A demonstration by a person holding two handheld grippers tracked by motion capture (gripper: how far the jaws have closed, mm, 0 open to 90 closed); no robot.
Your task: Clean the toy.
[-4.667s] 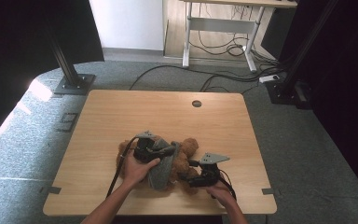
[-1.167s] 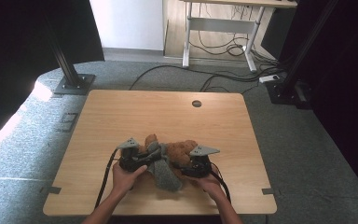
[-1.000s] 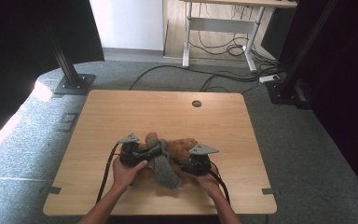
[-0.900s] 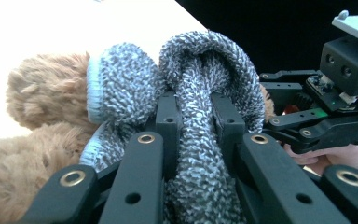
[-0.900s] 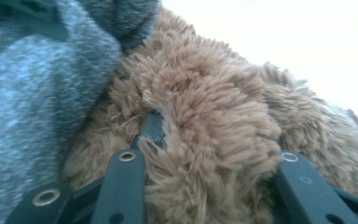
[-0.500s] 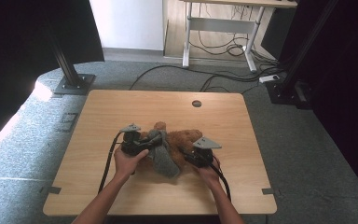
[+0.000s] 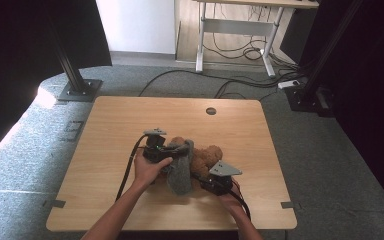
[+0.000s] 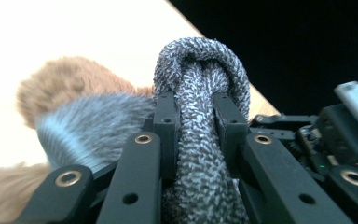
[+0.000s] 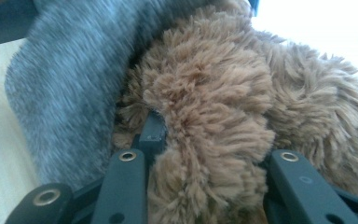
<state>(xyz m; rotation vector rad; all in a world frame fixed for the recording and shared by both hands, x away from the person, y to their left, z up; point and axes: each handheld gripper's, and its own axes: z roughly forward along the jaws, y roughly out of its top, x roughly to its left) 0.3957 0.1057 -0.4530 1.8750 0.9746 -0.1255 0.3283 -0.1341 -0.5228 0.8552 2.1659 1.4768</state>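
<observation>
A brown teddy bear (image 7: 206, 159) lies just below the middle of the bench (image 7: 130, 120), with a grey cloth (image 7: 181, 167) draped over its nine o'clock side. The left gripper (image 7: 172, 150) has its jaws closed on a bunched fold of the cloth. The right gripper (image 7: 204, 179), at the bear's six o'clock, has its jaws clamped on a tuft of brown fur. To do this well, the right hand should likely hold the bear firmly while the left draws the cloth steadily toward twelve o'clock, avoiding jerks that could slip the fold free.
</observation>
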